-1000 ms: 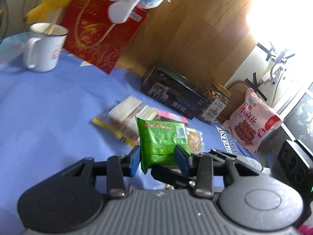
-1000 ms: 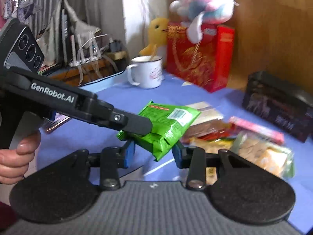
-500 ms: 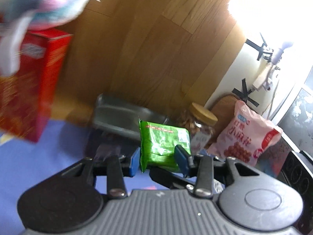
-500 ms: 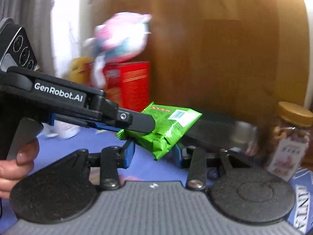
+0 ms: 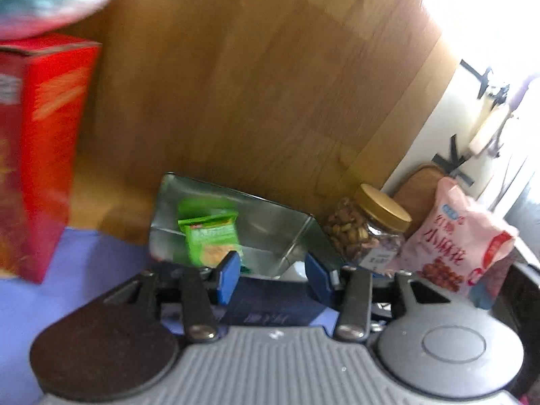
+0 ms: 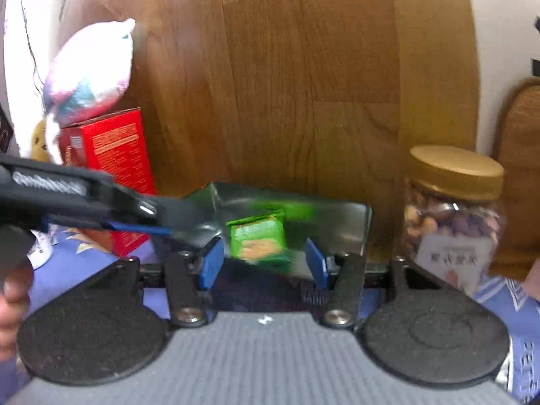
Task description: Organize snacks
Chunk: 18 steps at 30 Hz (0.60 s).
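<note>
A: Where is the green snack packet (image 6: 258,241) right now?

B: It is inside the open metal tin (image 6: 351,216), blurred, against the shiny inner wall. From the left wrist view the same packet (image 5: 211,239) sits toward the left part of the tin (image 5: 270,216), and a green reflection shows on the metal above it.

A: Does either gripper have it?

B: No. The right gripper (image 6: 265,263) has its blue pads apart and opening wider; the packet shows in the gap beyond them, and the pads do not press on it. The left gripper (image 5: 273,278) is also parting, with nothing clamped; the packet lies up and to the left of its left pad.

A: Where is the left gripper in the right wrist view?

B: Its dark fingers (image 6: 145,207) reach in from the left, ending at the tin's left edge. A hand (image 6: 13,300) shows at the lower left border.

A: What surrounds the tin?

B: It stands on the counter with a blue cloth (image 5: 84,256), against a wooden panel (image 6: 303,84). To the left is a red box (image 6: 111,162) with a pink plush toy (image 6: 91,74) on top. To the right is a jar of nuts (image 6: 452,212) with a gold lid, and further right, in the left wrist view, a pink snack bag (image 5: 452,246).
</note>
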### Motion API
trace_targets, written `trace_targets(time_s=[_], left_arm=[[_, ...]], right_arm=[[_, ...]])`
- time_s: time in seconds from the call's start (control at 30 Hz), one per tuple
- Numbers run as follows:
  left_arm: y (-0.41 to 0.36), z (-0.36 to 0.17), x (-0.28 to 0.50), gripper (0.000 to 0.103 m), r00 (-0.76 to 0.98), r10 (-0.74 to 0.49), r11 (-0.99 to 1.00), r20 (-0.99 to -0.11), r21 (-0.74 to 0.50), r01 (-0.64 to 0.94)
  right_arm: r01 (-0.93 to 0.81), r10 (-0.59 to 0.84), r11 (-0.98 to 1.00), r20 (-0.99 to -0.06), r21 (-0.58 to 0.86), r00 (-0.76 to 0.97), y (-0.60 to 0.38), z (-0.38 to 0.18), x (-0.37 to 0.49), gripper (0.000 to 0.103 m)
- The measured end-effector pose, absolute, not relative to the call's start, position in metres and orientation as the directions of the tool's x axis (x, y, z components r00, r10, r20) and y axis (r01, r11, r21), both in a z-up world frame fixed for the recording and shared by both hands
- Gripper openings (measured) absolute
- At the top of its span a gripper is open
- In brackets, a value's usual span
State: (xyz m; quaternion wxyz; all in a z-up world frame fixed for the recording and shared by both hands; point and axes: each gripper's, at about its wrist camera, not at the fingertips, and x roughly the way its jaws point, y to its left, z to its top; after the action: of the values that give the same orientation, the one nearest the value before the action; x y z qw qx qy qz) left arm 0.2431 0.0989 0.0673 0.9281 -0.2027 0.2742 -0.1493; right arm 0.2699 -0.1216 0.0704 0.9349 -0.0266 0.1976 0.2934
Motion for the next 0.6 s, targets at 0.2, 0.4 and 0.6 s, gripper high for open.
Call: trace_targets(time_s=[0.2,0.4,0.6], left_arm=[[0.154,0.053,0.174,0.049,0.823,-0.316,0.870,-0.472,-0.491,0.052],[0.204,0.020,0.111,0.053,0.812,-0.270,0.808,-0.517,-0.580,-0.101],[0.212,-0.006,0.083,0.049,0.816,-0.284,0.741,-0.503,-0.655,-0.145]], right_arm=[[-0.675,0.711,0.682,-0.474,0.282,0.520,-0.125,0.054,0.236,0.056],[-0.816,0.772,0.523,-0.542,0.248,0.330,-0.062,0.034,0.178,0.057],[-0.815,0.753,0.511,-0.599,0.274,0.270,-0.015,0.016,0.165,0.060]])
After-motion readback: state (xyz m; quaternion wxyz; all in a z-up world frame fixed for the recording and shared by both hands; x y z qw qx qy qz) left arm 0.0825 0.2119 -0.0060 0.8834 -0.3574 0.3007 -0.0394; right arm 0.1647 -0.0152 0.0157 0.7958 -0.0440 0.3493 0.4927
